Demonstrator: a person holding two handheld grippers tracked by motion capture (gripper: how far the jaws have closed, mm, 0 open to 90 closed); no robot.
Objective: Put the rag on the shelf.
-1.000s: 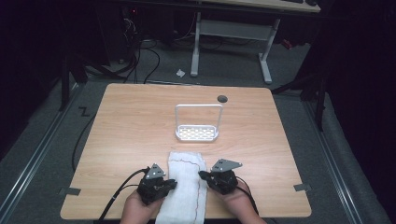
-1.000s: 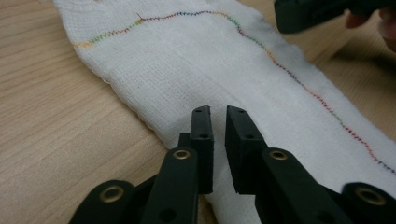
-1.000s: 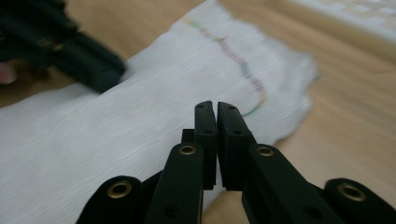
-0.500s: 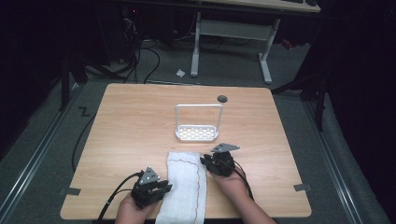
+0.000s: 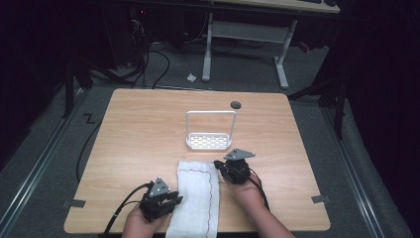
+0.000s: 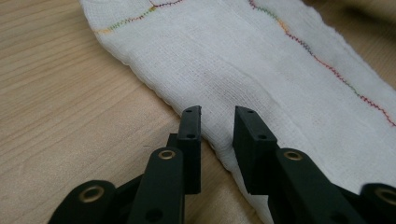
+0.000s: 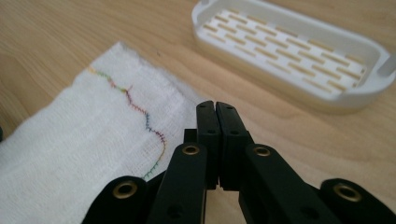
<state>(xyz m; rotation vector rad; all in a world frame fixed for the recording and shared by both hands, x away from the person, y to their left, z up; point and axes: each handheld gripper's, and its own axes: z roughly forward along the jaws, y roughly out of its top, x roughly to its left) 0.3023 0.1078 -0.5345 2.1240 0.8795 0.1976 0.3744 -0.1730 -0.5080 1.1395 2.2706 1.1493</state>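
Tool states come first: left tool (image 6: 217, 122), black and two-jawed, stands partly spread, its jaws having just been opening, and they straddle the near long edge of the cloth with fabric lying in the gap but pressed by neither pad. Right tool (image 7: 215, 106), of the same make, has its jaws pressed flat together after just closing; whether a fold of fabric is pinched between them cannot be told, since the tips lie over the cloth's border.

Items, largest to smallest:

1. Rectangular light-wood bench (image 5: 148, 129), carrying everything below.
2. Long white gauze cloth with a multicoloured stitched seam (image 5: 197, 196), folded into a strip that runs from the bench's near edge toward its centre. It lies flat between the two hands, its far end just short of the tray. The left gripper view shows the weave and two seam lines (image 6: 299, 70); the right gripper view shows the far corner, with the seam wandering across it (image 7: 93, 135).
3. White plastic slotted tray with a tall wire-like hoop handle (image 5: 210, 140), upright near the bench's centre, apart from the cloth. Its slotted floor and raised rim appear in the right gripper view (image 7: 299, 51).
4. In the high view, the left tool (image 5: 174, 200) touches the cloth's left edge near the bench front, and the right tool (image 5: 218, 164) sits at the cloth's far right corner.
5. Small dark round hole (image 5: 236, 104) in the bench, beyond the tray.
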